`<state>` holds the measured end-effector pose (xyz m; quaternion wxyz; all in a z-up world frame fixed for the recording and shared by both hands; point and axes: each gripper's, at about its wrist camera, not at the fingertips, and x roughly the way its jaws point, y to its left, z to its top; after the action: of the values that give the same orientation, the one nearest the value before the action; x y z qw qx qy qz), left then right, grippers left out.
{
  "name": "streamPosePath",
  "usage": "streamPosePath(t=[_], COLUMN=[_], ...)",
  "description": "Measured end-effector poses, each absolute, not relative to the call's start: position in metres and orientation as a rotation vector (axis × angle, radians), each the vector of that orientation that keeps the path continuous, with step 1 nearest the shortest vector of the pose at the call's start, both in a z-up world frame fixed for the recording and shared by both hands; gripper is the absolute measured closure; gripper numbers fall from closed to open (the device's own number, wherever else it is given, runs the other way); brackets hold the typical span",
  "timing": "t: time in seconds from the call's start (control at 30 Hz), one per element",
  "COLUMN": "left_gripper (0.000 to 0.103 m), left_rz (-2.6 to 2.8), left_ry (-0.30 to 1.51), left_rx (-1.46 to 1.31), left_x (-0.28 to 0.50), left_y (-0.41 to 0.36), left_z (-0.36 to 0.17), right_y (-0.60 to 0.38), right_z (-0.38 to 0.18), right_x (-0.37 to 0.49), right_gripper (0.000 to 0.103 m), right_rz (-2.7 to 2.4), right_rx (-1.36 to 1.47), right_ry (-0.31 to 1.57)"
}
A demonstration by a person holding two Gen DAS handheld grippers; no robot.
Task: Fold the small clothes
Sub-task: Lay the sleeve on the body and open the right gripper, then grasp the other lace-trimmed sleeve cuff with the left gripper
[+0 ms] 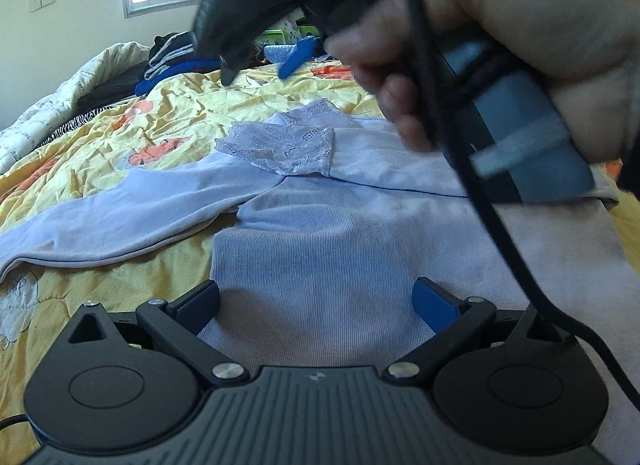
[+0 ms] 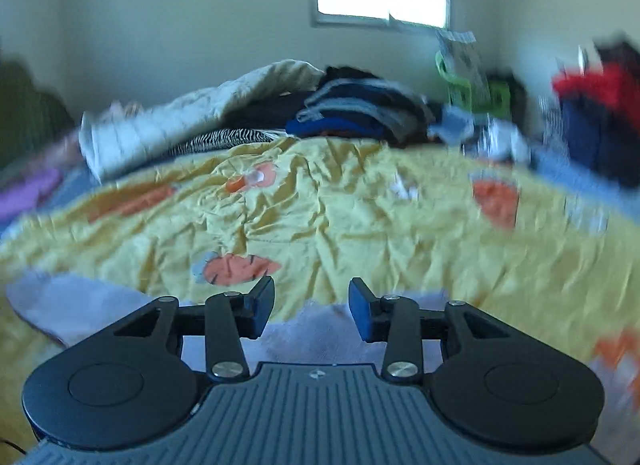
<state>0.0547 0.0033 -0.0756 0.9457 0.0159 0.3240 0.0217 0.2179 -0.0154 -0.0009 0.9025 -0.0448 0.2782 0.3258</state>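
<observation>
The yellow crumpled quilt w/ orange carrot print [image 1: 100,137] covers the bed and fills most of both views; on it lies the pale lilac ribbed long-sleeved top w/ a lace collar [image 1: 316,249], spread flat, one sleeve stretched out toward the left edge of the left wrist view, lace patch [image 1: 280,147] folded over near the neckline. At the far side of the bed sits a white quilted blanket [image 2: 168,121], bunched up, and next to it a heap of dark blue, grey and black clothes [image 2: 360,109], w/ a strip of zebra-striped fabric [image 2: 228,139] at its foot; right wrist view is motion-blurred so details there are soft. Behind, a bright window [image 2: 380,1] in a pale wall. In the left wrist view the person's right hand [image 1: 520,45] fills the upper right, wrapped round the blue-grey handle of the other tool, a black cable [image 1: 472,169] trailing down across the top's fabric. Right gripper [image 2: 311,305] hangs just above the near edge of the lilac top w/ the yellow quilt ahead; its jaws stand apart w/ a moderate gap, nothing between them, so it's released. Left gripper [image 1: 316,301] is low over the body of the top, jaws spread wide, blue pads either side of the ribbed cloth; looks released too, can't tell if the pads touch the fabric.
</observation>
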Motion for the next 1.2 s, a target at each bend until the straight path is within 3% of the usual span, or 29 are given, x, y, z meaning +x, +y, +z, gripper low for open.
streamPosePath(t=[0.2, 0.3, 0.43, 0.67, 0.97, 1.2], left_gripper=[0.0, 0.0, 0.0, 0.0, 0.0, 0.0], left_rz=[0.04, 0.036, 0.054, 0.233, 0.323, 0.246], left_ry=[0.664, 0.694, 0.669, 0.633, 0.628, 0.364], left_rx=[0.031, 0.001, -0.09, -0.307, -0.886, -1.289], left_x=[0.055, 0.057, 0.053, 0.055, 0.031, 0.007], left_y=[0.005, 0.014, 0.039, 0.121, 0.262, 0.335], left_z=[-0.075, -0.07, -0.05, -0.026, -0.066, -0.097], right_y=[-0.009, -0.022, -0.056, -0.101, -0.13, -0.146], right_z=[-0.045, -0.033, -0.008, -0.005, -0.019, -0.028], right_x=[0.225, 0.212, 0.187, 0.14, 0.093, 0.087], right_gripper=[0.05, 0.05, 0.035, 0.03, 0.025, 0.02], right_rz=[0.653, 0.628, 0.605, 0.554, 0.558, 0.5], right_rx=[-0.143, -0.071, 0.045, 0.025, 0.116, 0.158], right_ry=[0.774, 0.696, 0.583, 0.497, 0.516, 0.548])
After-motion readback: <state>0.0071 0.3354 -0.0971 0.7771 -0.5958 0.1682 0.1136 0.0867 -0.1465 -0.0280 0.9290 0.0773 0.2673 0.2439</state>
